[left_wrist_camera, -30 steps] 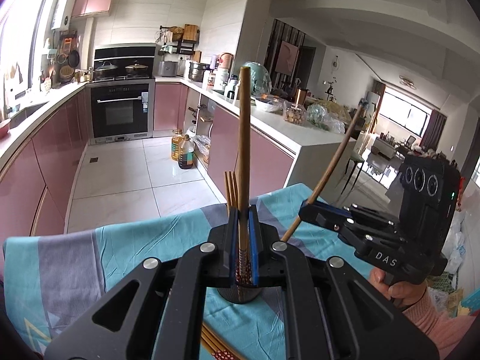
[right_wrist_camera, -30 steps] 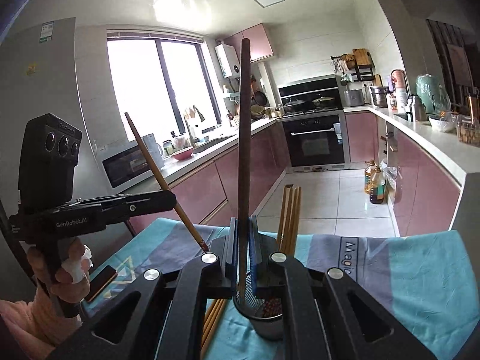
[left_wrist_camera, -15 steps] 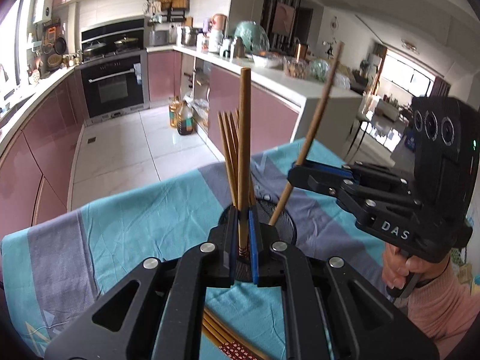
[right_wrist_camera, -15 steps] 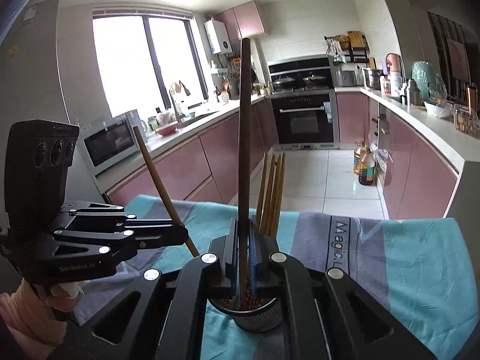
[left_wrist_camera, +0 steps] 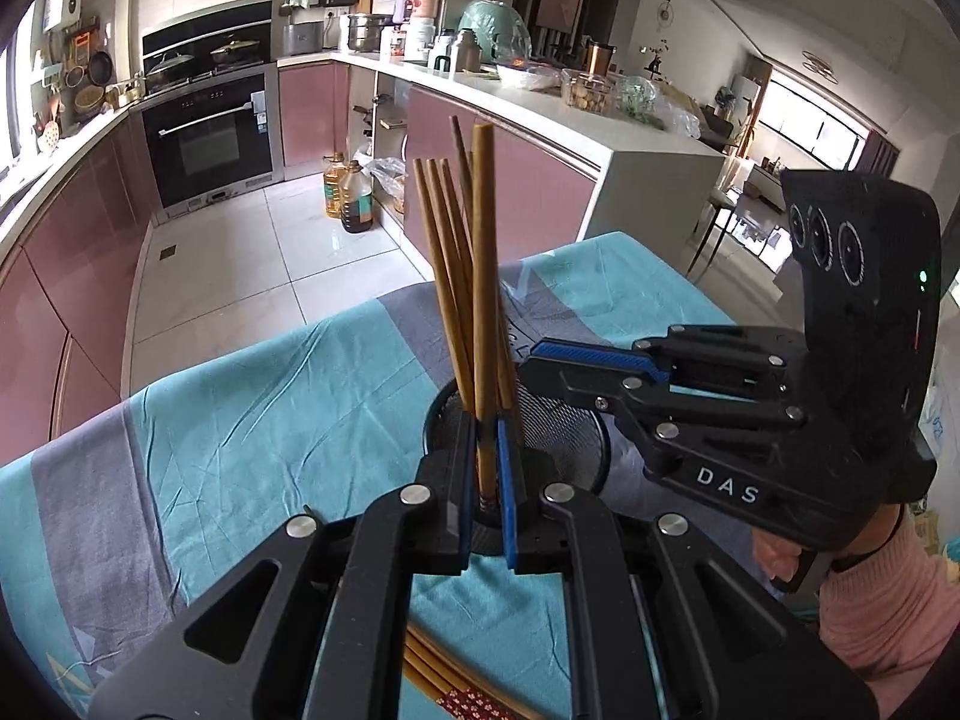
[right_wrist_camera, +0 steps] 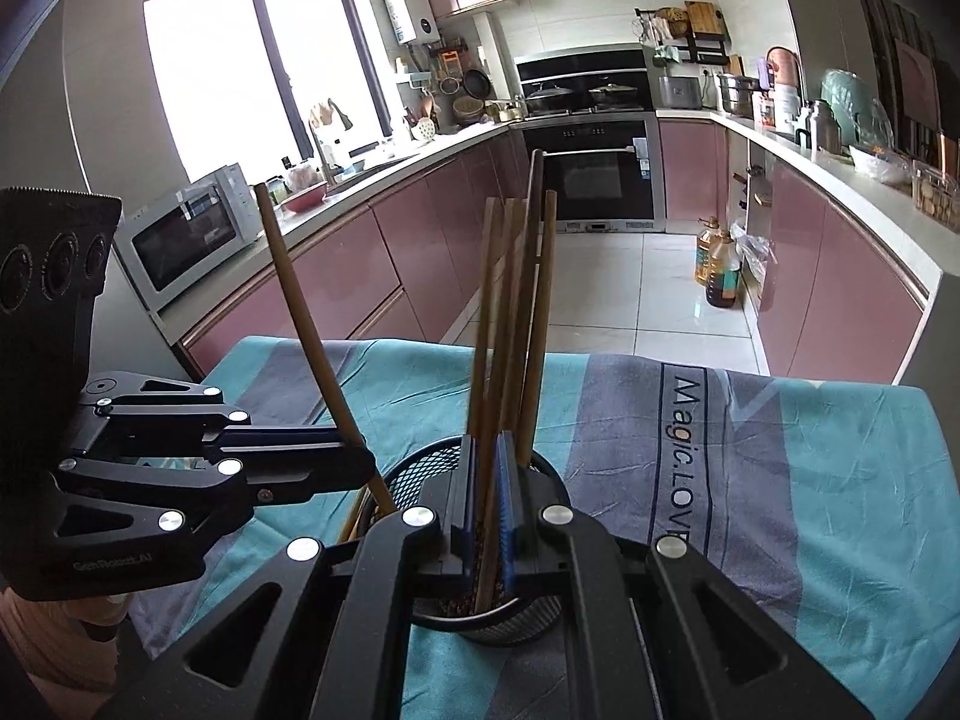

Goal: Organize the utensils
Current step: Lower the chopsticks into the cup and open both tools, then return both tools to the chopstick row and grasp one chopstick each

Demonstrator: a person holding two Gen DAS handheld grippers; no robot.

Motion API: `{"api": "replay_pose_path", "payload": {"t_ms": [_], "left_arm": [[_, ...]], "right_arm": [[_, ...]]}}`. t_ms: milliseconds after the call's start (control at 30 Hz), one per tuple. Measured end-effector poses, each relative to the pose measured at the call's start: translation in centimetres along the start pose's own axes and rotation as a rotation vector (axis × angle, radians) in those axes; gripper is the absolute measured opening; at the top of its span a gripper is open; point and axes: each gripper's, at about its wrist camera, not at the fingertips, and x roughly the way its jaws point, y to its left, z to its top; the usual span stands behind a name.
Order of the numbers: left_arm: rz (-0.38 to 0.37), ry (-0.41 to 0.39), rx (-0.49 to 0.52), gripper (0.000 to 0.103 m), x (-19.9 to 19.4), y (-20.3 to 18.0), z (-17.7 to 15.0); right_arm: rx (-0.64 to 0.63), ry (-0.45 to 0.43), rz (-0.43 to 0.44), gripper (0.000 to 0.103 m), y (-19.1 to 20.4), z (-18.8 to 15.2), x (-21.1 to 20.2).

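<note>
Clamped between the blue pads of the left gripper (left_wrist_camera: 486, 474) is one wooden chopstick (left_wrist_camera: 483, 300), standing upright with its lower end at the rim of a black mesh utensil holder (left_wrist_camera: 558, 426) on the teal and grey tablecloth (left_wrist_camera: 270, 396). Several more chopsticks (left_wrist_camera: 444, 264) already lean together inside the holder. From this left wrist view the right gripper (left_wrist_camera: 540, 360) reaches in from the right, its tip just above the holder; whatever it carries is hidden among the bundle. More chopsticks (left_wrist_camera: 438, 675) lie flat on the cloth below the fingers.

Seen from the right wrist, the right gripper (right_wrist_camera: 487, 504) has its jaws nearly together around a dark chopstick (right_wrist_camera: 528, 276) that rises from inside the holder (right_wrist_camera: 420, 480), close against the bundle (right_wrist_camera: 498, 300). Only here does the left gripper (right_wrist_camera: 354, 456) show its chopstick (right_wrist_camera: 306, 330) slanted, its lower tip at the holder's near-left rim. Behind stand an oven (right_wrist_camera: 594, 174), a microwave (right_wrist_camera: 192, 234) and oil bottles (right_wrist_camera: 717, 264) on the floor.
</note>
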Motion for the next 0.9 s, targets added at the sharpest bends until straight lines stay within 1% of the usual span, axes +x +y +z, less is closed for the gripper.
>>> {"api": "replay_pose_path", "payload": {"t_ms": [167, 333, 467, 567, 633, 700, 733, 767, 833, 900], "left_arm": [[-0.002, 0.005, -0.021, 0.008, 0.8, 0.5, 0.2], [-0.006, 0.009, -0.034, 0.008, 1.1, 0.7, -0.6], [-0.011, -0.026, -0.053, 0.008, 0.0, 1.0, -1.6], [0.005, -0.063, -0.07, 0.009, -1.2, 1.4, -2.6], [0.009, -0.094, -0.085, 0.013, -2.4, 1.8, -3.5], [0.005, -0.126, -0.116, 0.023, -3.5, 2.4, -4.3], [0.012, -0.144, -0.128, 0.024, -4.1, 2.7, -4.8], [0.025, -0.164, -0.139, 0.025, -4.8, 3.0, -5.4], [0.048, -0.19, -0.153, 0.031, -5.8, 3.5, -6.4], [0.081, -0.204, -0.17, 0.039, -6.4, 4.0, -7.6]], "right_arm": [[0.013, -0.004, 0.01, 0.006, 0.2, -0.2, 0.0], [0.024, -0.011, 0.023, 0.008, 0.2, -0.6, -0.3], [0.031, -0.016, 0.031, 0.009, 0.4, -1.0, -0.7], [0.024, -0.028, 0.047, 0.015, 1.0, -1.4, -1.3], [0.012, -0.041, 0.061, 0.018, 1.6, -1.8, -1.9], [-0.001, -0.054, 0.078, 0.022, 2.2, -2.1, -2.5], [-0.013, -0.058, 0.093, 0.024, 2.7, -2.5, -2.9], [-0.023, -0.06, 0.101, 0.025, 3.1, -2.7, -3.1], [-0.046, -0.064, 0.125, 0.031, 4.1, -3.6, -3.7], [-0.06, -0.059, 0.143, 0.033, 4.9, -4.3, -3.9]]}}
